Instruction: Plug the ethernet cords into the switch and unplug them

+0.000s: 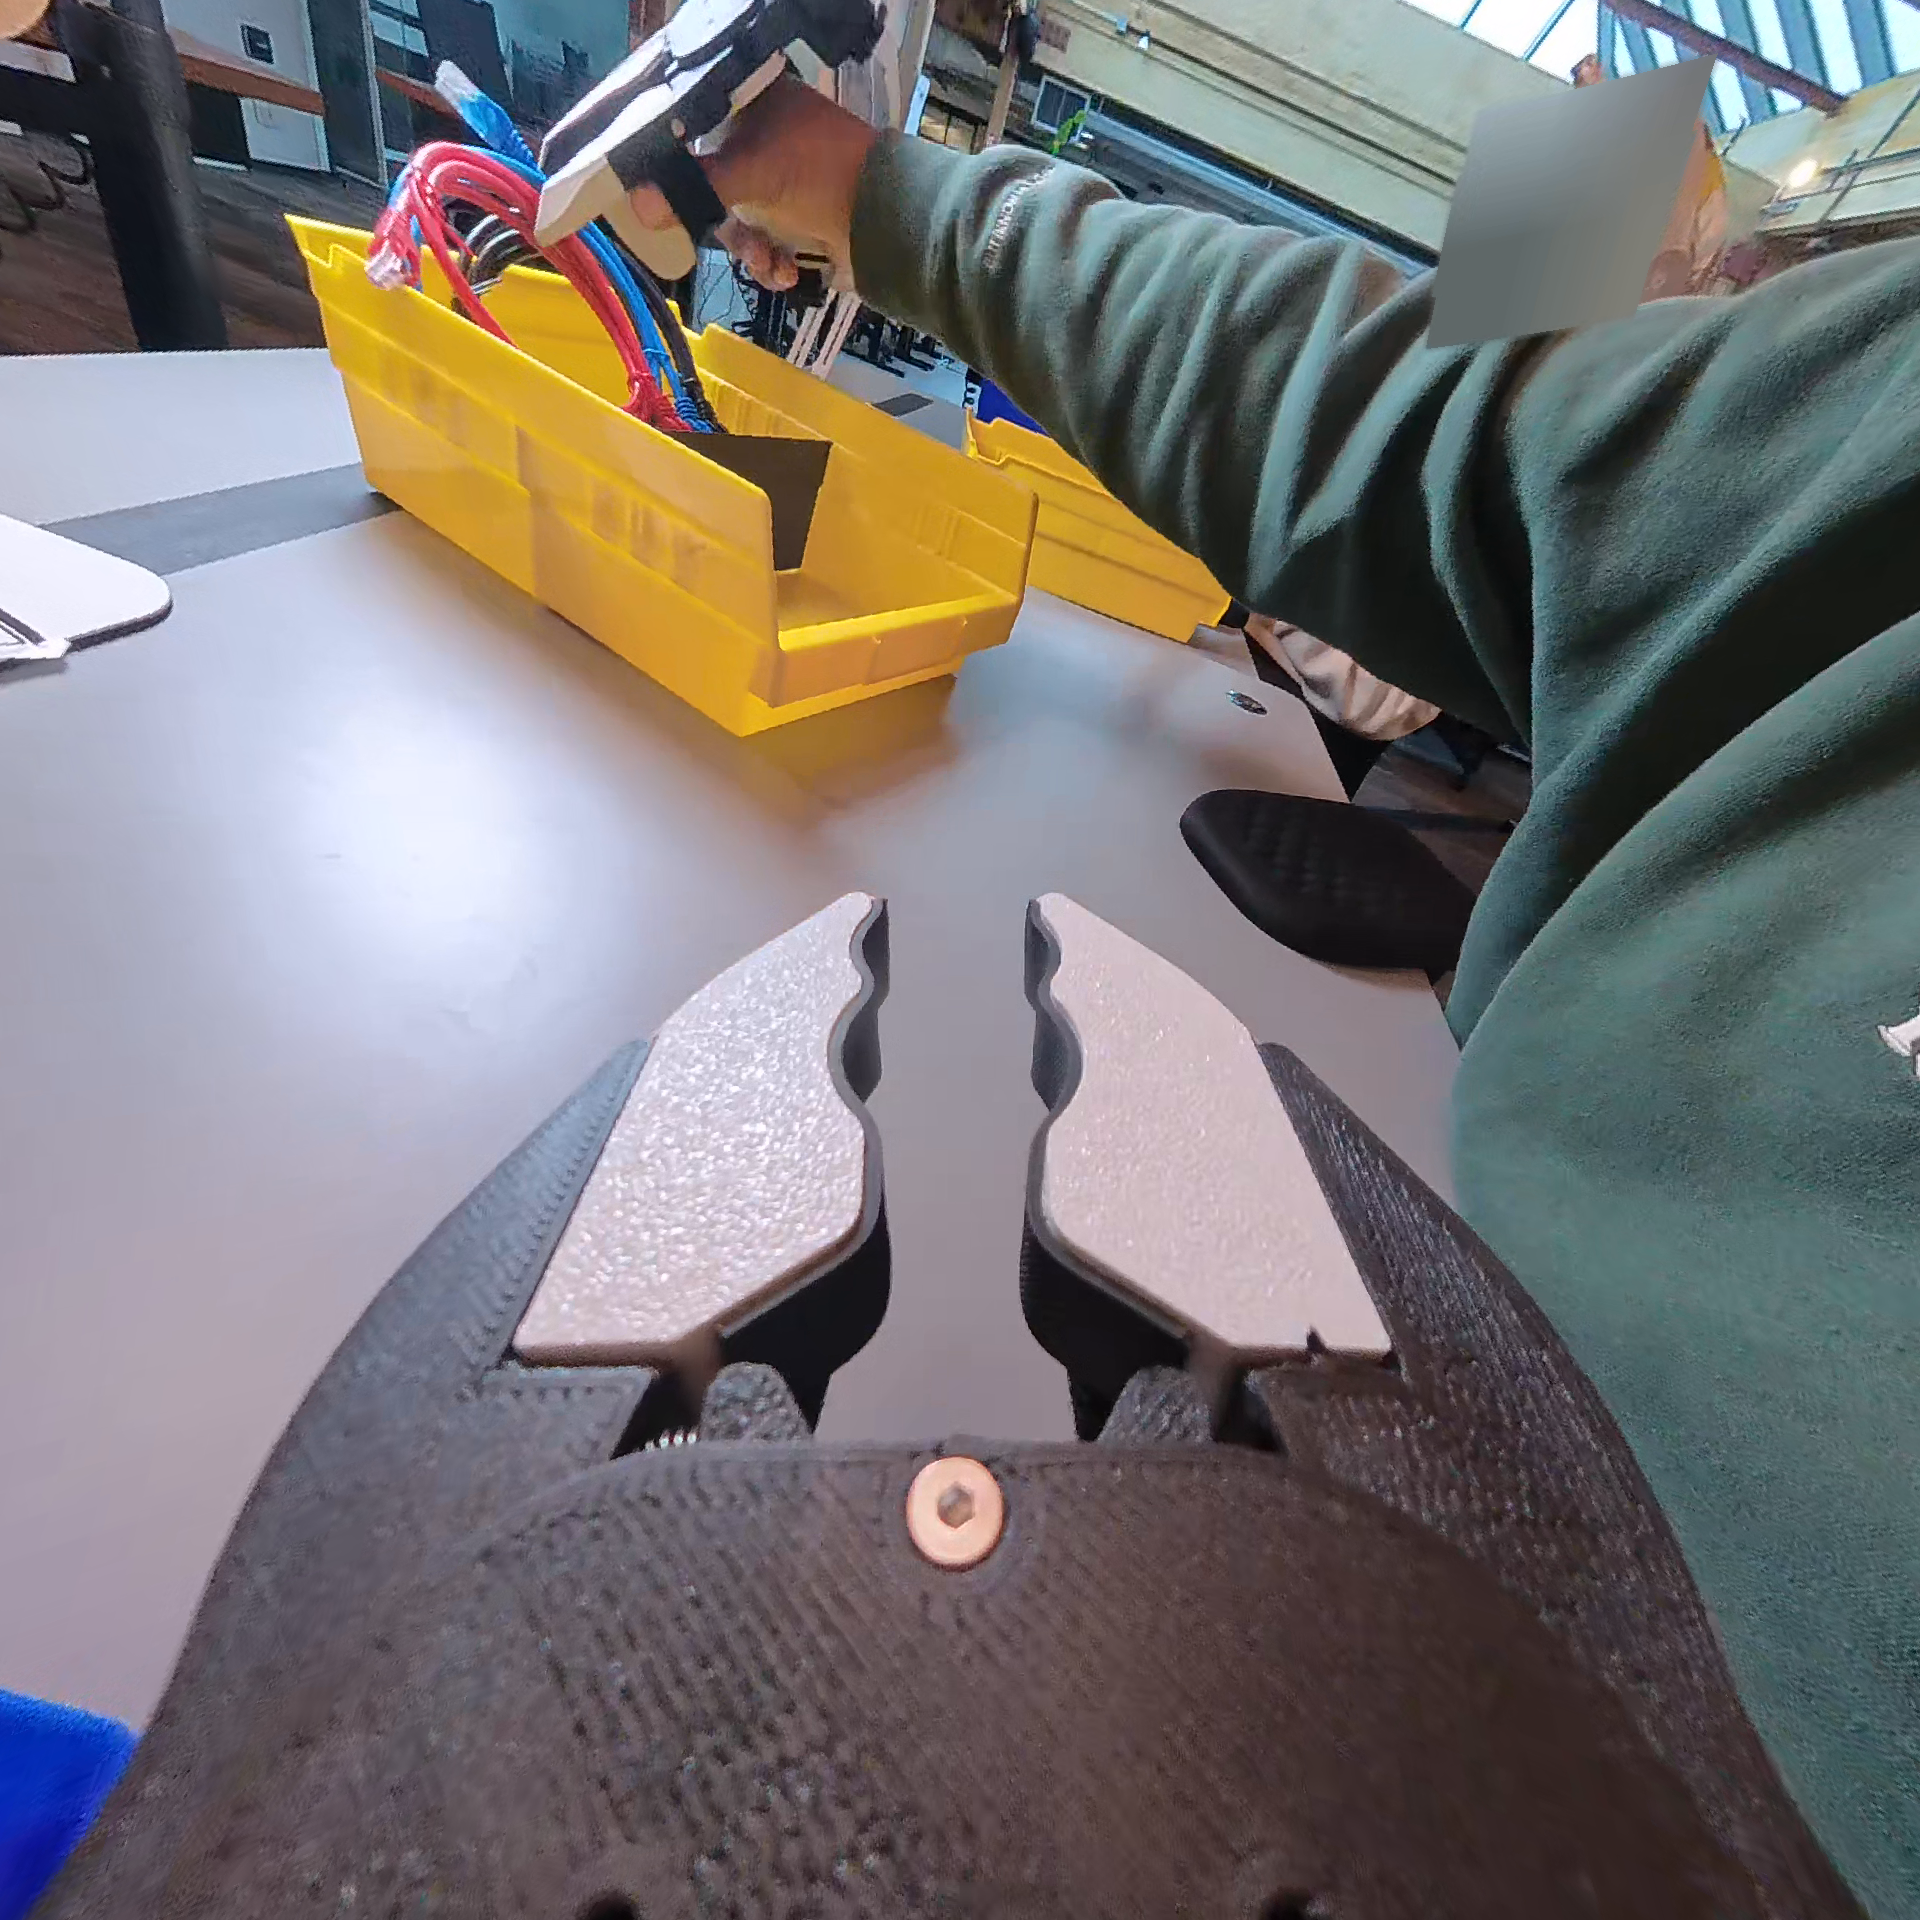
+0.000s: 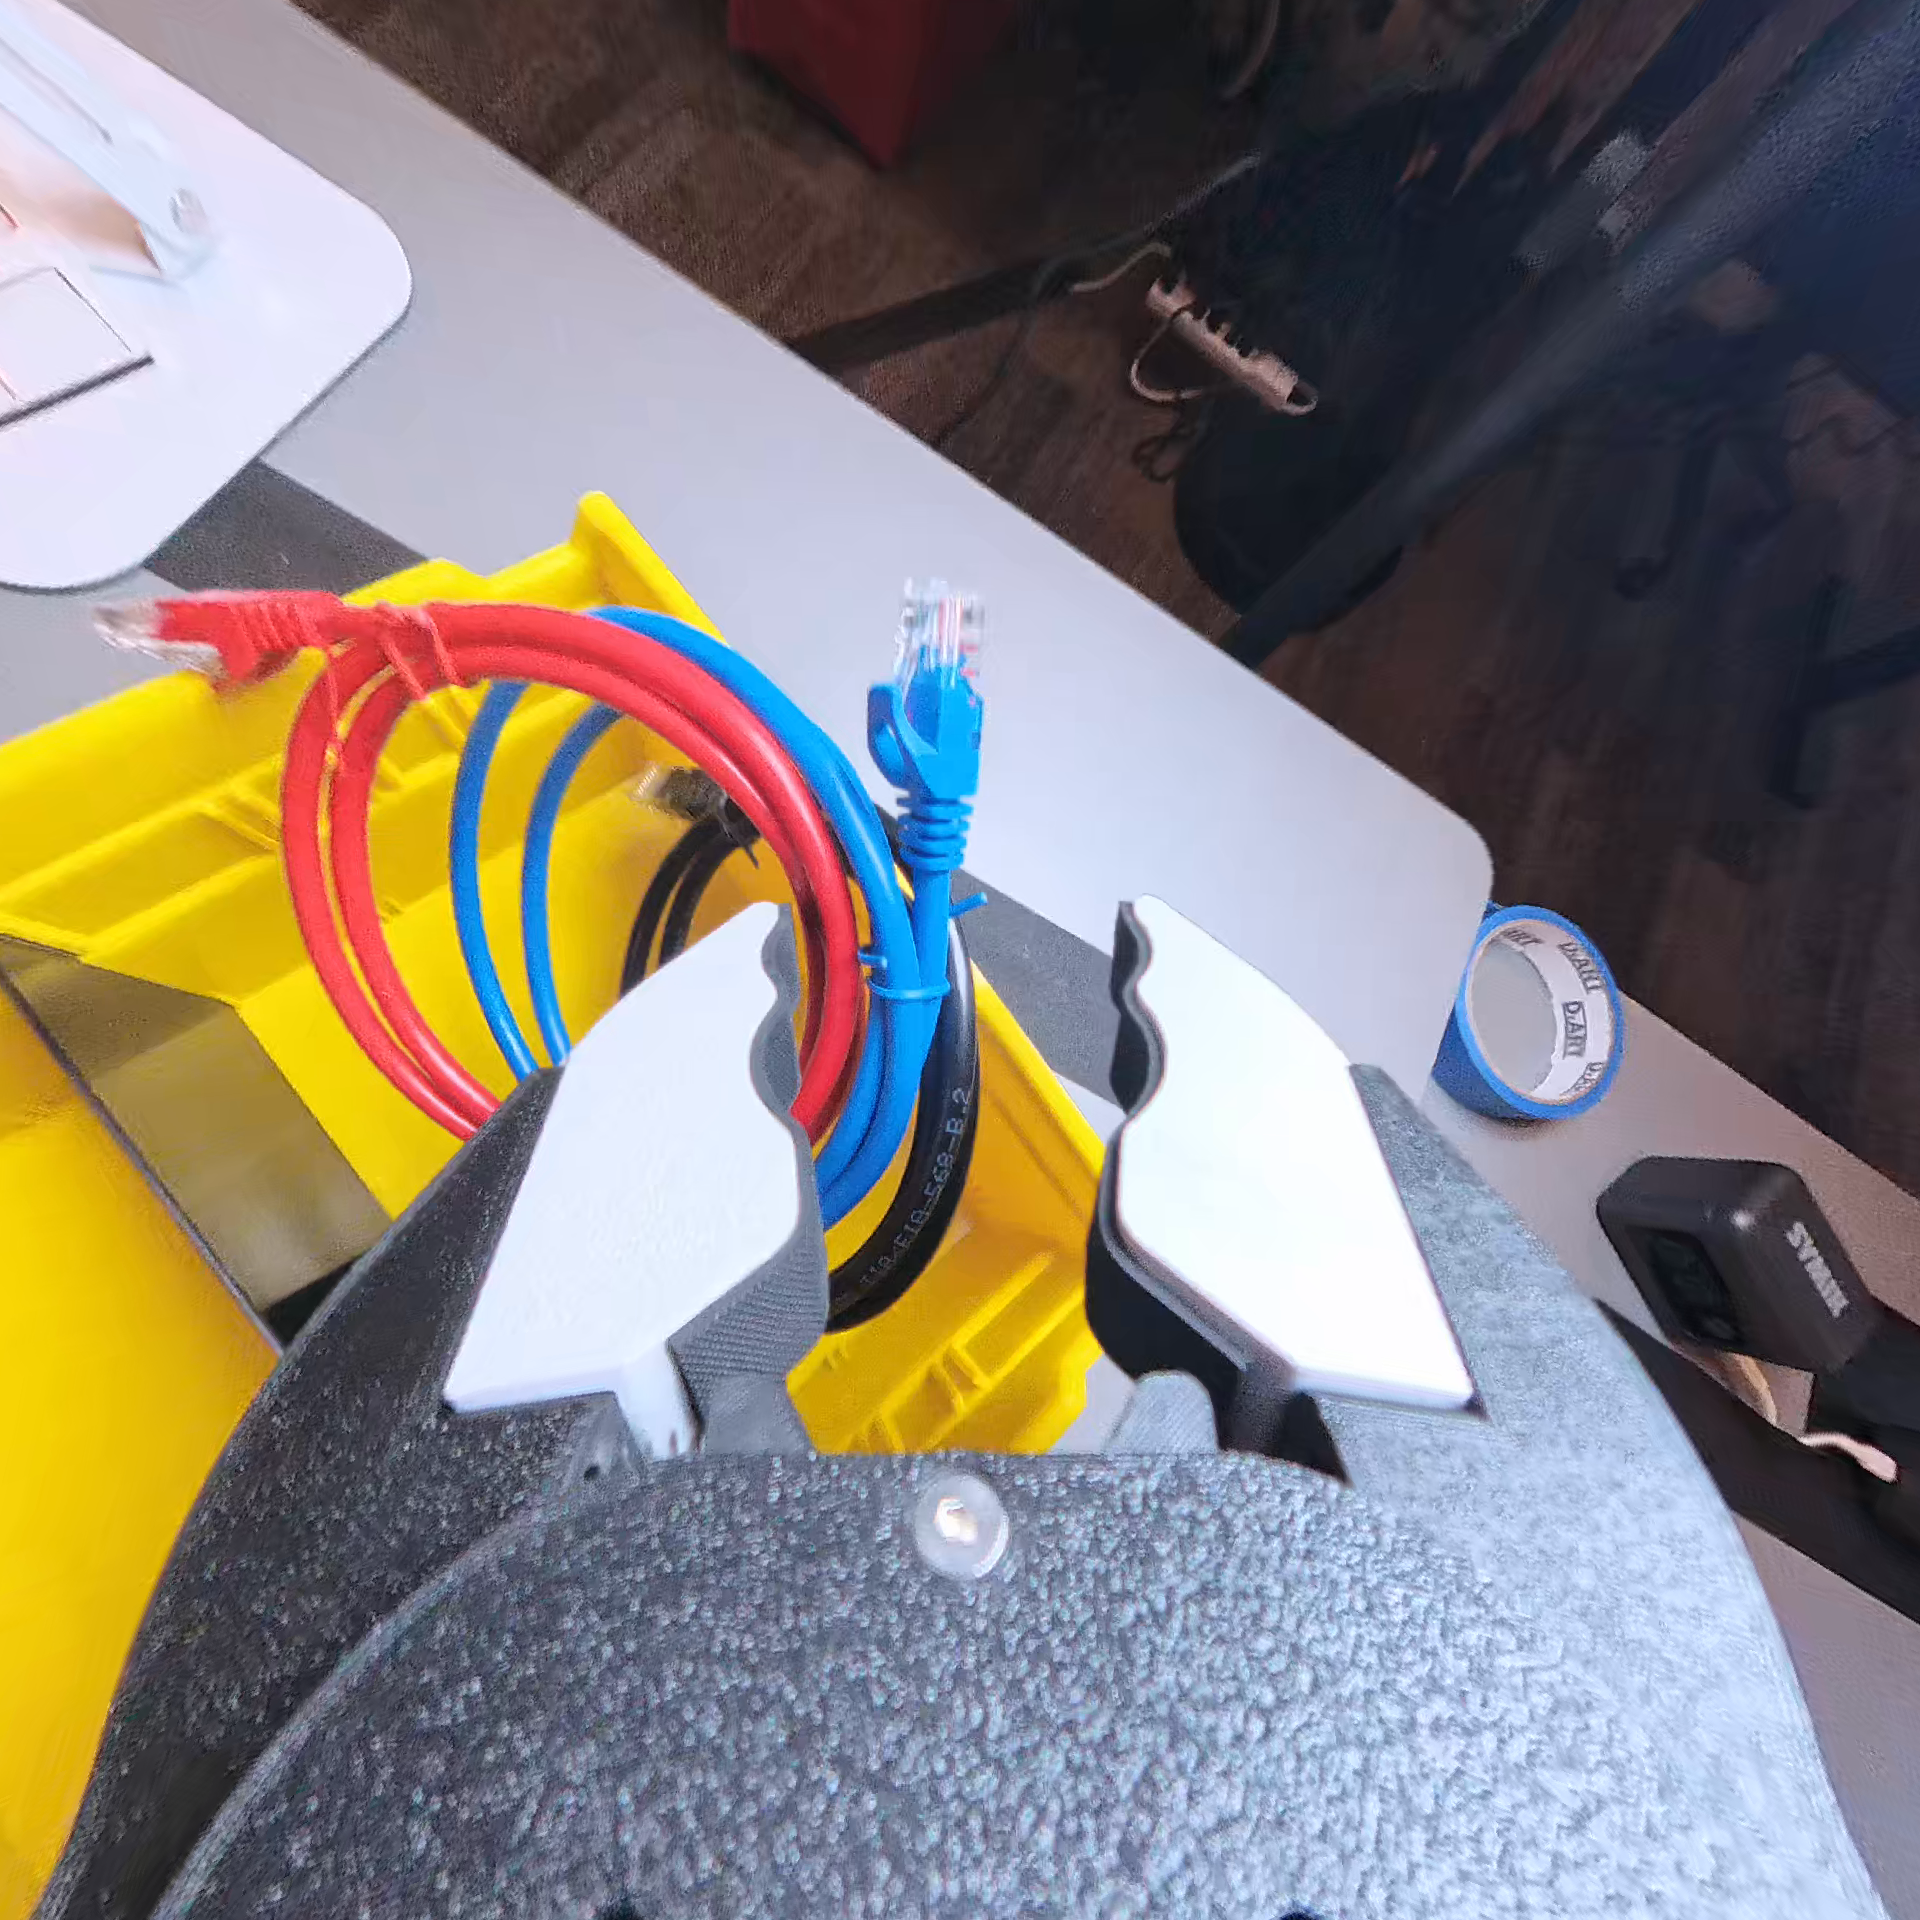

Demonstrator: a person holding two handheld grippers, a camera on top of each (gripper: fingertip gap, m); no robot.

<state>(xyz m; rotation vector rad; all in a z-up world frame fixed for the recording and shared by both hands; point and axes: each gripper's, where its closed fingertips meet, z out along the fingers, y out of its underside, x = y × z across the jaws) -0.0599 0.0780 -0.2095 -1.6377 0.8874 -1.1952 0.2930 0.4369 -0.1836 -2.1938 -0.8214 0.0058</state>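
while the right gripper point(image 2: 945, 1049) hangs over the far end of the yellow bin point(image 2: 156, 852), its jaws are spread and grasping nothing. the coiled ethernet cords sit in that bin: red cord point(image 2: 582, 665), blue cord point(image 2: 883, 1039) and black cord point(image 2: 935, 1174) all loop up through the gap, hugging the 9 o'clock finger, with clear space toward the 3 o'clock one. i can't tell if the coils touch that finger or just pass behind it.

key relation: the blue plug point(image 2: 930, 717) stands just past the fingertips at about 12 o'clock, long axis roughly upright in the right wrist view, clear tip pointing away from the gripper. the red plug point(image 2: 208, 634) lies well off at 10 o'clock, long axis pointing toward 9. so blue looks like the nearer pick; my read is a short advance plus a small shift to centre the boot before closing.

left gripper point(image 1: 956, 925) is low over the bare grey worktop point(image 1: 364, 883), jaws released, nothing between them. from it the bin is far off at 11 o'clock, so the right side is clearly nearer the cords.

no switch that i can pick out in either view. judging by that, nothing is plugged yet; early stage. risk: closing on the whole bundle instead of one cord.
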